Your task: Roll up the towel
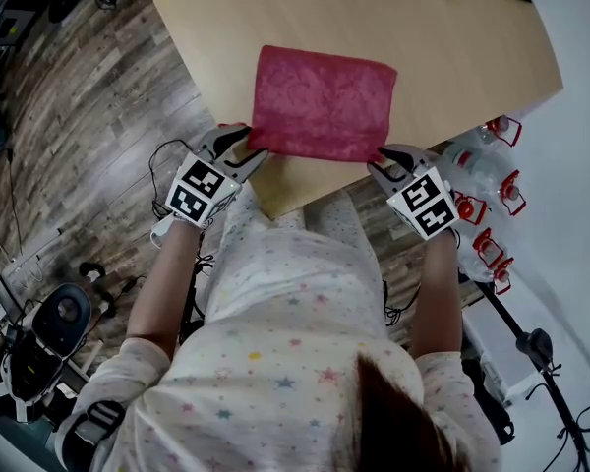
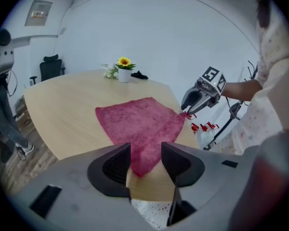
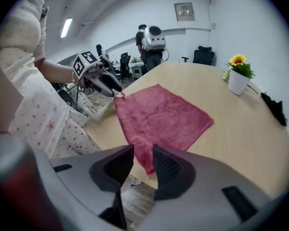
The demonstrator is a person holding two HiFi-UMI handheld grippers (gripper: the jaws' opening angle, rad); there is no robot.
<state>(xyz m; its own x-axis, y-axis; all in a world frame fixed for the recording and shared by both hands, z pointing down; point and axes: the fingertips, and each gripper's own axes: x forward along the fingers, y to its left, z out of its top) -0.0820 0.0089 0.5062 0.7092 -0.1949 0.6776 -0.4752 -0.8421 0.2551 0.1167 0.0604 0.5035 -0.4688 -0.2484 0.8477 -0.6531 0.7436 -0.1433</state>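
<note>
Two tools at the near corners | left tool (image 2: pixel 145 149) spread, towel (image 2: pixel 139 124) corner lying loose between its jaws | right tool (image 3: pixel 143 151) pinching the other near corner | towel flat, near edge at the desk (image 1: pixel 452 28) lip | risk, my read: rolling on one grip skews the roll or drags cloth off the lip.

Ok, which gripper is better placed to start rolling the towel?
Right. The right gripper is closed on a near corner of the towel and could probably start turning it over. On the left gripper the jaws stand apart around the other corner, so it must close first.
</note>
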